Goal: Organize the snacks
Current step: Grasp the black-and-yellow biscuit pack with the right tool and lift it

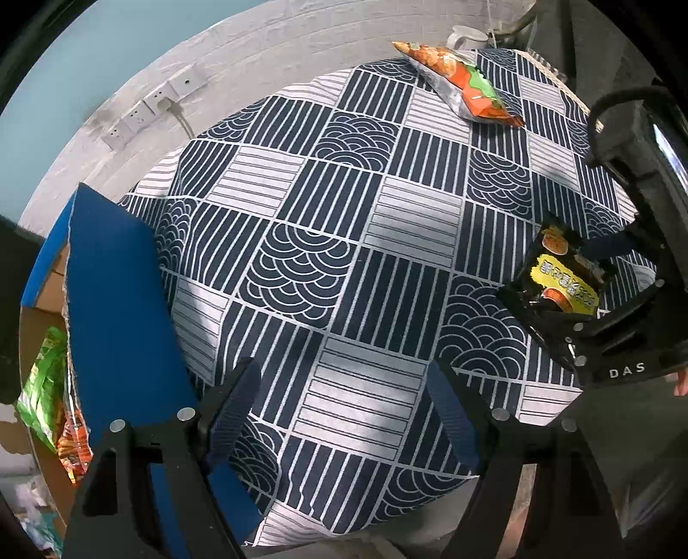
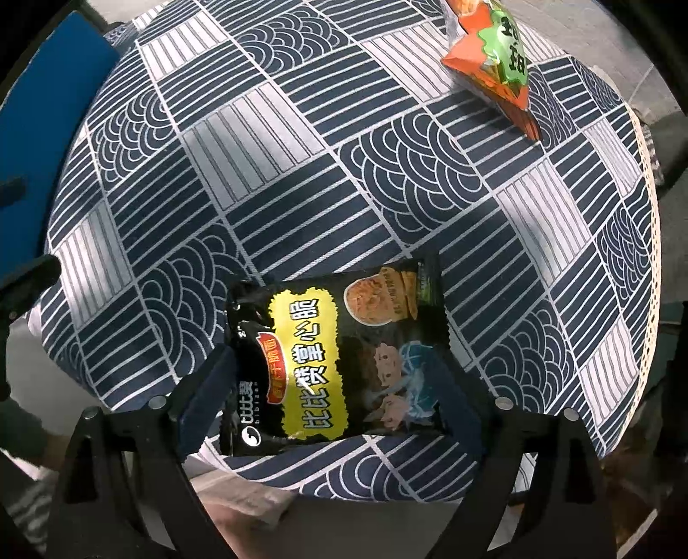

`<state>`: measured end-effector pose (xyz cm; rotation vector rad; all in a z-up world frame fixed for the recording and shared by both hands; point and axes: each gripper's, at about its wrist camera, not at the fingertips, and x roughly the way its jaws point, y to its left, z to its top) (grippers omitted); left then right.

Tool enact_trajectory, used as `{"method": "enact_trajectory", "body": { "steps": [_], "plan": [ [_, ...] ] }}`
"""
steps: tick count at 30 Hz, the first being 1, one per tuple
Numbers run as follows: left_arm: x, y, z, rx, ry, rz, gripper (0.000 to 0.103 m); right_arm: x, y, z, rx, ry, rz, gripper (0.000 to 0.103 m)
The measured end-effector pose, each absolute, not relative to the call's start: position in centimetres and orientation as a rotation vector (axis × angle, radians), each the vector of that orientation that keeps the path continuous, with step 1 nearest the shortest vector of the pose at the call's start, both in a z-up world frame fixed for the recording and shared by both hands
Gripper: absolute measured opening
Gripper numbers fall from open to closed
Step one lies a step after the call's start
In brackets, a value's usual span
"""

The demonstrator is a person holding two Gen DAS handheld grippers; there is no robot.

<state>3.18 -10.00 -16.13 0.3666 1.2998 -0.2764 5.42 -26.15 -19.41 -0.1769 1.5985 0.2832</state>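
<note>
The right gripper (image 2: 335, 382) has its two fingers set on either side of a black snack packet (image 2: 335, 361) with a yellow label panel. The left finger presses against the packet's near-left edge and the right finger sits at its near-right corner, so the gripper appears closed on the packet. From the left wrist view the same packet (image 1: 559, 279) is seen clamped between those fingers, tilted, its far end toward the cloth. Whether the packet is lifted clear or touching the cloth cannot be told.

The left gripper (image 1: 344, 413) is open with nothing between its fingers, held over the near part of the counter (image 1: 301, 223), which is covered by a navy and white patterned tablecloth of stripes and wave arcs.

Well apart from the black packet, near the far edge of the counter, lies an orange and green snack bag (image 1: 464, 81), also visible at the top right of the right wrist view (image 2: 499, 51). Just beyond it stands a white mug (image 1: 466, 36).

To the left of the counter is a cardboard box with blue flaps (image 1: 116, 301). Inside it lies a green snack bag (image 1: 43, 387) with orange packets beneath. On the wall behind are white power sockets (image 1: 150, 107).
</note>
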Motion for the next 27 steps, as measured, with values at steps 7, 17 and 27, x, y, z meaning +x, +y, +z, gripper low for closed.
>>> {"method": "enact_trajectory", "body": {
  "steps": [7, 17, 27],
  "plan": [
    [3.0, -10.3, -16.3, 0.375, 1.304, -0.283, 0.081, 4.9, -25.5, -21.0, -0.224, 1.597, 0.262, 0.097],
    [3.0, -10.1, -16.3, 0.369, 1.31, -0.283, 0.081, 4.6, -25.2, -22.2, -0.201, 1.632, 0.259, 0.098],
    [2.9, -10.7, -16.9, 0.399, 1.322, -0.283, 0.081, 5.6, -27.1, -20.6, -0.225, 1.568, 0.248, 0.072]
  ]
}}
